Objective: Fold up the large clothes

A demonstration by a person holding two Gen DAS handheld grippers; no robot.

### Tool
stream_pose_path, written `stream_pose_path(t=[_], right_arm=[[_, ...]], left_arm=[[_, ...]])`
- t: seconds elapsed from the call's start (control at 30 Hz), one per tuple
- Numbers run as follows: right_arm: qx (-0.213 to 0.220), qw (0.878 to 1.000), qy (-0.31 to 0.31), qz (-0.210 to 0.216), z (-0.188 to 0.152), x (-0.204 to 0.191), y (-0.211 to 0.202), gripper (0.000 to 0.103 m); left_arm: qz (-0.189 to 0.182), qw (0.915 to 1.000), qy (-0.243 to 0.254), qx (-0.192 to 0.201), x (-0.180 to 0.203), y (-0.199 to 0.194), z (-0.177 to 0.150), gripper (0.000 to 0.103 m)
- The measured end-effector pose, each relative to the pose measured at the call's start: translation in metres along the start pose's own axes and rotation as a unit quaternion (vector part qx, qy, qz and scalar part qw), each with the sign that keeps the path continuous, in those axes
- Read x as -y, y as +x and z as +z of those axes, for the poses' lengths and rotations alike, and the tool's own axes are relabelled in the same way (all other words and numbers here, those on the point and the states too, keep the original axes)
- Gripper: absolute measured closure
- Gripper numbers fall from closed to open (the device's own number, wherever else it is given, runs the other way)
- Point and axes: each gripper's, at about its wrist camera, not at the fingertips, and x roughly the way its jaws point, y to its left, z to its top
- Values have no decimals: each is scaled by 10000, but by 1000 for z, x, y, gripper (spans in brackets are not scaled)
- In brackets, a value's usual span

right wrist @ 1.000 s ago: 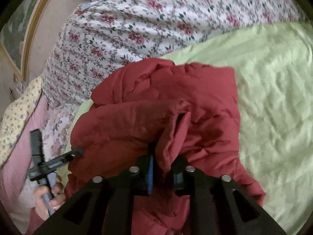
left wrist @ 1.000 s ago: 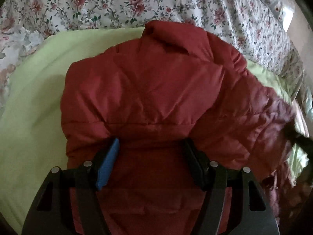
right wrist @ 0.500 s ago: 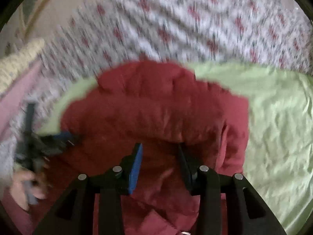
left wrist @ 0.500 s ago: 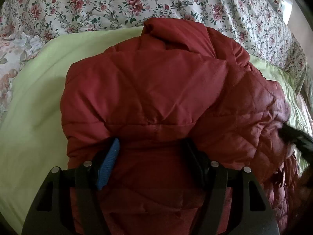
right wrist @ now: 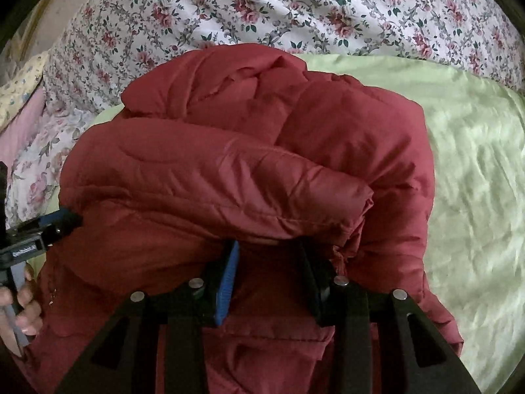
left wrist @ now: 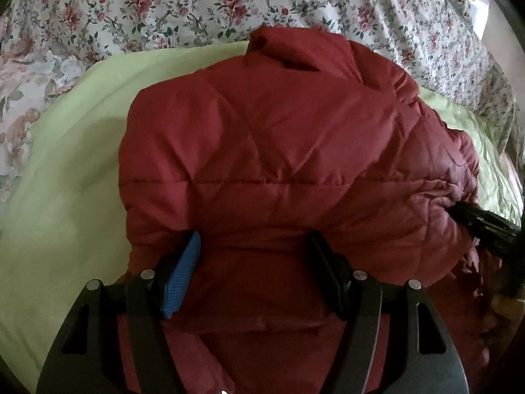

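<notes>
Left wrist view | we hold left gripper (left wrist: pixel 254 256) and right gripper (right wrist: pixel 267 262) spread, grasping nothing | risk: puffy red quilted jacket (left wrist: pixel 279 164) springs unfolded, padding pushing back.

Left tongs (left wrist: pixel 254 246) spread wide, tips pressed down, held level; right tongs (right wrist: pixel 267 252) likewise parted, angled forward and low.

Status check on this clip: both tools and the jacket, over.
Left tool open over the puffy dark-red quilted jacket. Right tool open, sleeve folded across. Jacket on light-green sheet; nothing obstructing.
</notes>
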Motion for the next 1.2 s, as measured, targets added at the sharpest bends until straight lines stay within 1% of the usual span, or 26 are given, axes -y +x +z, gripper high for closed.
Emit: stream_pose_path(t=[0.07, 0.17, 0.3, 0.4, 0.43, 0.5, 0.57, 0.63, 0.77, 0.83, 0.97, 1.07, 1.13, 1.2], right_arm=[[-9, 10000, 31, 18, 1, -1, 0, 65], [-1, 9997, 195, 140, 3, 2, -6, 65], [5, 9988, 394, 274, 1, 4, -28, 64], [40, 9986, 426, 302, -4, 3, -49, 63], [49, 9985, 438, 316, -6, 3, -54, 62], [79, 9981, 479, 392, -13, 3, -69, 54], [102, 9976, 492, 481, -18, 3, -78, 50], [125, 9975, 476, 516, -26, 3, -88, 50], [159, 9960, 626, 624, -44, 10, -107, 50], [157, 9954, 715, 615, -55, 15, -118, 49], [130, 9952, 801, 550, -72, 24, -134, 45], [79, 9958, 825, 401, -86, 28, -145, 43], [50, 9963, 800, 300, -96, 29, -153, 41], [29, 9968, 763, 219, -104, 29, -160, 35]], left_arm=[[26, 10000, -5, 17, 1, 1, 0, 35], [-29, 9999, -97, 20, -1, -2, -1, 35], [-72, 9998, -181, 48, -4, -18, -2, 35], [-102, 9992, -377, 87, -10, -31, -9, 34], [-139, 9988, -448, 98, -12, -35, -13, 34], [-200, 9982, -560, 96, -16, -43, -21, 34], [-165, 9977, -645, 91, -19, -53, -32, 34], [-123, 9969, -774, 77, -25, -64, -44, 34], [-238, 9942, -1050, 83, -39, -84, -66, 34], [-235, 9936, -1100, 45, -45, -93, -76, 34], [-252, 9919, -1245, -39, -55, -106, -99, 34], [-337, 9898, -1378, -123, -61, -113, -115, 34], [-330, 9894, -1405, -182, -64, -116, -124, 34], [-339, 9893, -1399, -227, -65, -120, -133, 34]])
